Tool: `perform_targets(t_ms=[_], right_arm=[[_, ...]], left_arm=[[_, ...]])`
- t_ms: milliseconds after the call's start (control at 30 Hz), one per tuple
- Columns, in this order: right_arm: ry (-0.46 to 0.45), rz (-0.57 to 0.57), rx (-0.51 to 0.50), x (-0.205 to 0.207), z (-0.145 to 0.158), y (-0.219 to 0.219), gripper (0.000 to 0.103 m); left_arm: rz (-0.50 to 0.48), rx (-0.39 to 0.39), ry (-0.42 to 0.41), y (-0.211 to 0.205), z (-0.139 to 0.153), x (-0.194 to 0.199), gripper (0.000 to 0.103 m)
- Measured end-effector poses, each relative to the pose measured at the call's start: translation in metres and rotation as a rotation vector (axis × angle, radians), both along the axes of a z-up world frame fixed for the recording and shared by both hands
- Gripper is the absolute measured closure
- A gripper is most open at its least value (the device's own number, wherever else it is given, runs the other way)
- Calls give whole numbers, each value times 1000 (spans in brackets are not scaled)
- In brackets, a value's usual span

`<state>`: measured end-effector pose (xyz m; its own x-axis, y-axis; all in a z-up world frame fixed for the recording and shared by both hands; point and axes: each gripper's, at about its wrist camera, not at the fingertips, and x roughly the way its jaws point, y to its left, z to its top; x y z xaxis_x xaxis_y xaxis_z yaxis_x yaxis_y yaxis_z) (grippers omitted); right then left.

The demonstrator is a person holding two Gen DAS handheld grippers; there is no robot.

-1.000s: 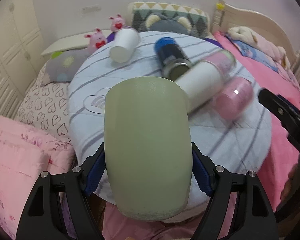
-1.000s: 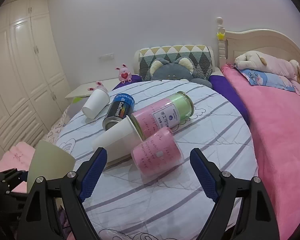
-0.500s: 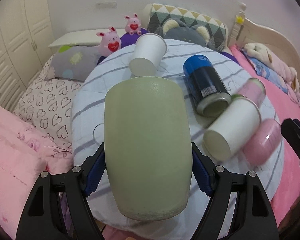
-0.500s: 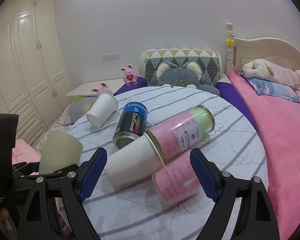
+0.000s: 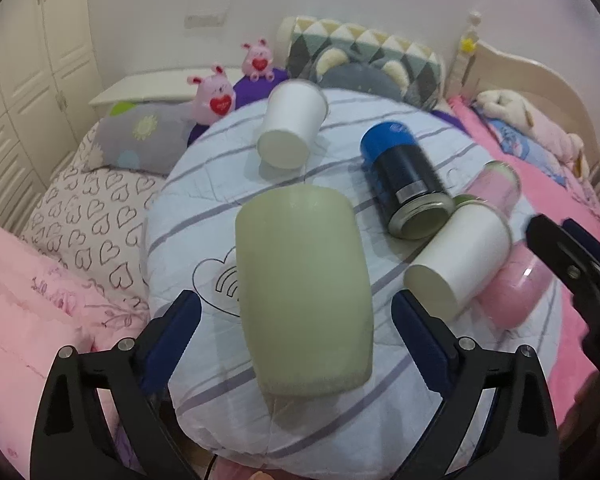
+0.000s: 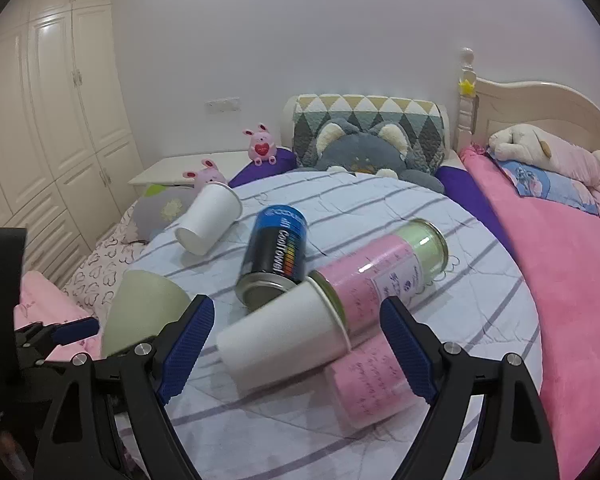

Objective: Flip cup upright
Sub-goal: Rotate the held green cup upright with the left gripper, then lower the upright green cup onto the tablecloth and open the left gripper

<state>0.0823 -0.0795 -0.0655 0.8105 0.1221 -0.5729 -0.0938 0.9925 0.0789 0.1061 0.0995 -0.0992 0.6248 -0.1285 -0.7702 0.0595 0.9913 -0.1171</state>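
Observation:
A pale green cup (image 5: 304, 292) stands on the round striped table (image 5: 204, 216) near its front left edge, between the fingers of my left gripper (image 5: 296, 320). The left jaws are open, with a gap on both sides of the cup. The cup also shows at the left of the right wrist view (image 6: 144, 312). My right gripper (image 6: 296, 344) is open and empty, above a white paper cup (image 6: 284, 336) that lies on its side.
On the table lie a second white paper cup (image 5: 292, 128), a blue and black can (image 5: 408, 184), a pink and green can (image 6: 384, 276) and a pink cup (image 6: 372, 384). Bedding, pillows and plush toys (image 5: 216, 96) surround the table. A wardrobe (image 6: 48, 120) stands left.
My left gripper has opened and let go of the green cup, which now stands on the table. The right gripper has moved closer to the lying white cup.

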Motion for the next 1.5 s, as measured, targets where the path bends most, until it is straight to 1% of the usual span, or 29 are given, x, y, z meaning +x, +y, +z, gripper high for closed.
perform_targets(t_ms=[133,233,333,400,500,600,733,933,1000,1067,1233,1367,1500], right_arm=[[-1,20,3,2,7,16,17],[24,58,28,7,10,34,17],[73,112,68,16,8,53,17],[119,141,77,24,4,70,17],[190,147,63,38,-7,88,17],[258,171,91,49,-20,101,17],[301,178,61,58,-31,116,17],[380,199,83,72,-46,121,17],[375,207,91,73,-48,121,17],[373,219,95,75,-50,120,21],[362,239,97,77,-49,120,21],[299,245,100,76,-37,118,21],[217,227,56,77,-27,117,21]], left_arm=[[-22,-2,-24,12,7,-13,4],[-31,-44,-27,29,10,-23,4],[-29,-73,-38,48,11,-30,4],[-23,-73,-35,56,9,-31,2],[-24,-75,-24,65,3,-30,2],[-35,-69,-15,70,-2,-29,2],[-48,-73,-2,74,-8,-23,2],[-54,-74,16,77,-16,-14,2],[-54,-73,27,79,-18,-9,2],[-60,-77,35,79,-21,-7,2],[-80,-108,20,78,-17,-4,2],[-90,-109,4,74,-14,3,2],[-93,-116,-10,66,-12,14,2]])
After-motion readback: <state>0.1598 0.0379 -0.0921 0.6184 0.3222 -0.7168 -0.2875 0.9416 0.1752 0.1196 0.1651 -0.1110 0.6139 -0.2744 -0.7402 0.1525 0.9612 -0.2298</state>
